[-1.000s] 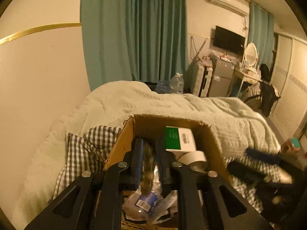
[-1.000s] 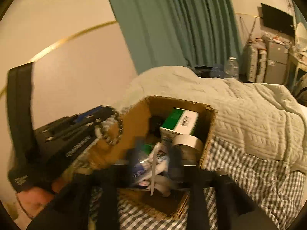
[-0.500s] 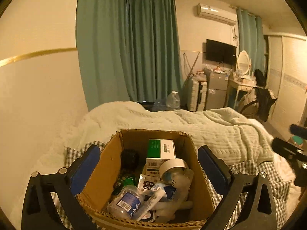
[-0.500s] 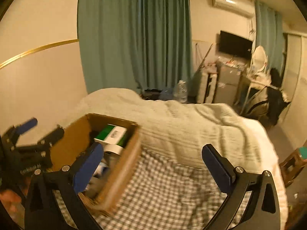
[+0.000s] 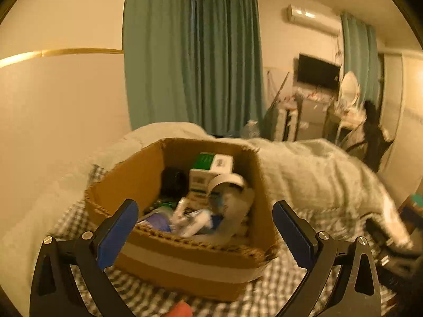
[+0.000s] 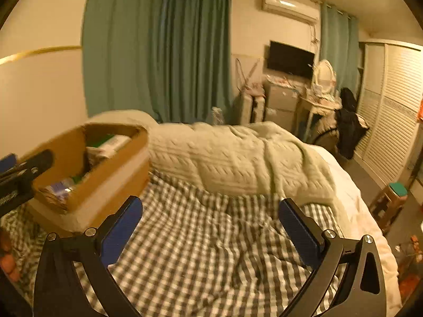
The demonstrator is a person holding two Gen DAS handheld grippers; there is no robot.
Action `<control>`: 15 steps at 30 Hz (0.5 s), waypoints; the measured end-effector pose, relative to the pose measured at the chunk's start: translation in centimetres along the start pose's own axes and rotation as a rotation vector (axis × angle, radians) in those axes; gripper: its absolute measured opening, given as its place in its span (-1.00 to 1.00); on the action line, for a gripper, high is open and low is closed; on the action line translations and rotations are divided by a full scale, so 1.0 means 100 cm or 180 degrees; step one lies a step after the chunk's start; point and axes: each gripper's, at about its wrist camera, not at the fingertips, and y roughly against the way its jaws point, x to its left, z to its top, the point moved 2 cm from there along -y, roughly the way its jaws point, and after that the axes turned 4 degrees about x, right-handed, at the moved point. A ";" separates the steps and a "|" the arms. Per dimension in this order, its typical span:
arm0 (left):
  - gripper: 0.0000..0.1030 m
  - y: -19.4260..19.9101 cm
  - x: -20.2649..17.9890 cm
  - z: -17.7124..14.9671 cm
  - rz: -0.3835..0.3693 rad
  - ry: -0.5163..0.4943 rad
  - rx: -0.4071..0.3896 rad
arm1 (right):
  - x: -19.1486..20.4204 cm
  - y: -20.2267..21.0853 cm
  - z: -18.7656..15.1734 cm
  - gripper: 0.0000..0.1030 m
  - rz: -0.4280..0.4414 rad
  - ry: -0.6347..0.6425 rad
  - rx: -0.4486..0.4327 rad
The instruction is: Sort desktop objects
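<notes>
The sorting appears, as a judgement from how things lie, to be at or near its end; a cardboard box (image 5: 185,261) is seen standing on the checked sheet (image 6: 211,251) of a bed, already filled with small objects, and no loose item is found on the cloth around it in either view.

Inside the box a green-and-white carton (image 5: 211,163) is leaned against the far wall, a roll of white tape (image 5: 227,182) is propped in front of it, a dark round object (image 5: 173,182) is lodged to the left, and a heap of plastic-wrapped bits (image 5: 190,218) is piled toward the near wall (the blur keeps these from being named more closely).

The left gripper (image 5: 205,233) is held just before the near wall of the box, its blue-padded jaws spread wide with nothing between them; the right gripper (image 6: 210,233) is pointed over bare sheet, the box lying off to its left, and its jaws are likewise spread and empty.

A knitted blanket (image 6: 238,155) is bunched behind the box; whether anything remains to be gathered outside these views cannot be told.
</notes>
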 end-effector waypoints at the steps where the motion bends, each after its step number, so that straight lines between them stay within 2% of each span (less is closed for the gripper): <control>1: 1.00 0.000 0.000 -0.001 0.0008 -0.0008 -0.0010 | -0.001 -0.001 0.002 0.99 0.0030 -0.0023 0.0003; 3: 1.00 0.003 0.003 -0.003 -0.0014 0.0023 -0.0055 | -0.002 0.002 0.005 0.99 0.0120 -0.0092 -0.0022; 7: 1.00 0.011 0.002 -0.001 -0.0039 0.0018 -0.0102 | 0.004 0.006 0.005 0.99 0.0056 -0.0017 -0.0076; 12: 1.00 0.015 -0.001 -0.003 -0.0016 -0.0031 -0.0122 | 0.007 0.009 0.001 0.99 0.0176 -0.0042 -0.0058; 15: 1.00 0.015 -0.002 -0.006 -0.0130 -0.0040 -0.0106 | 0.013 0.009 -0.001 0.99 0.0144 0.0028 -0.0076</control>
